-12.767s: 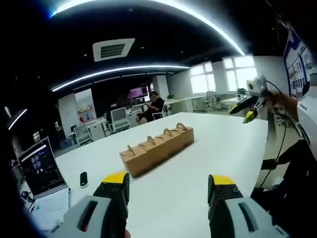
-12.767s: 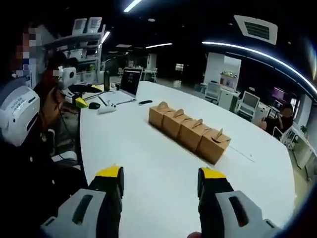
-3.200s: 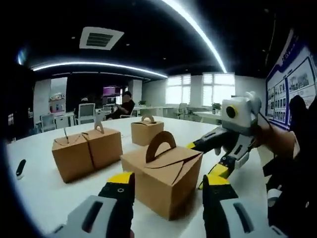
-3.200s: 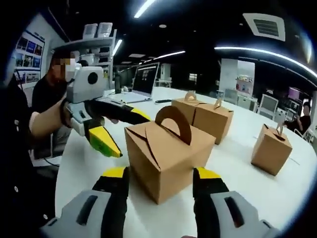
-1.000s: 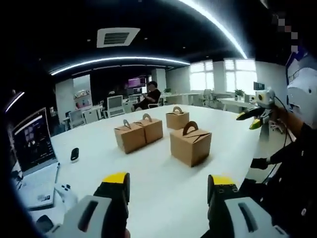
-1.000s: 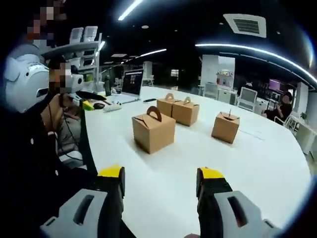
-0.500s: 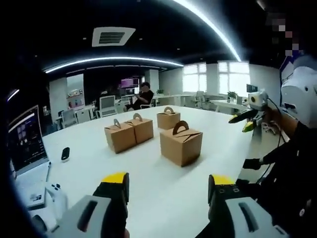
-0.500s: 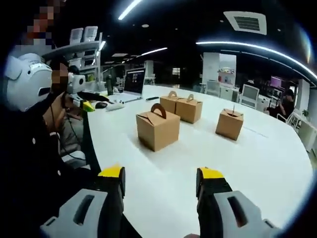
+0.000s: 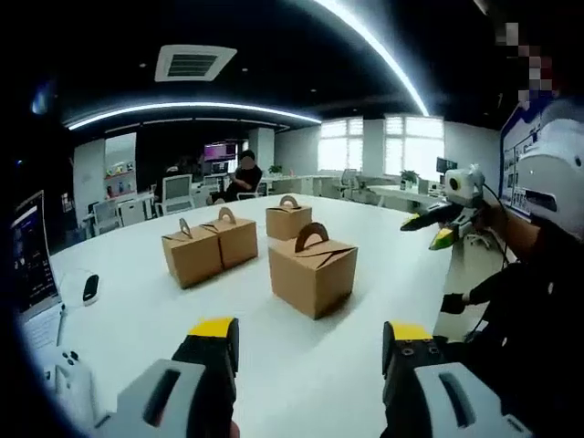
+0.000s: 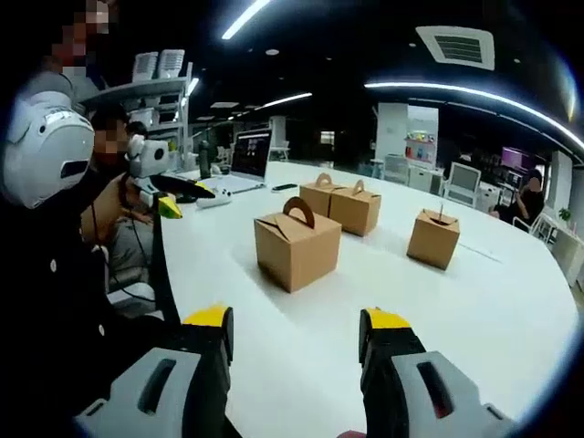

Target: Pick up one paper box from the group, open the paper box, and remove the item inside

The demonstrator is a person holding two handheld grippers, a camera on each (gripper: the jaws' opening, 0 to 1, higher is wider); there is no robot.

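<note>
Counting four paper boxes [image 9: 312, 278] on white table [image 9: 274, 365], unopened.

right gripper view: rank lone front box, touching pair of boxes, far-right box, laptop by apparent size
1. Brown paper box with arched handle, alone in front; nearest, so unsure.
2-3. Pair of touching brown boxes, each about like the far-right brown box.
4. Open laptop, farthest.

Left gripper [image 9: 310, 342] held level, jaws parted, nothing gripped. Right gripper [image 10: 297, 330] likewise held level, jaws spread, nothing between.
</note>
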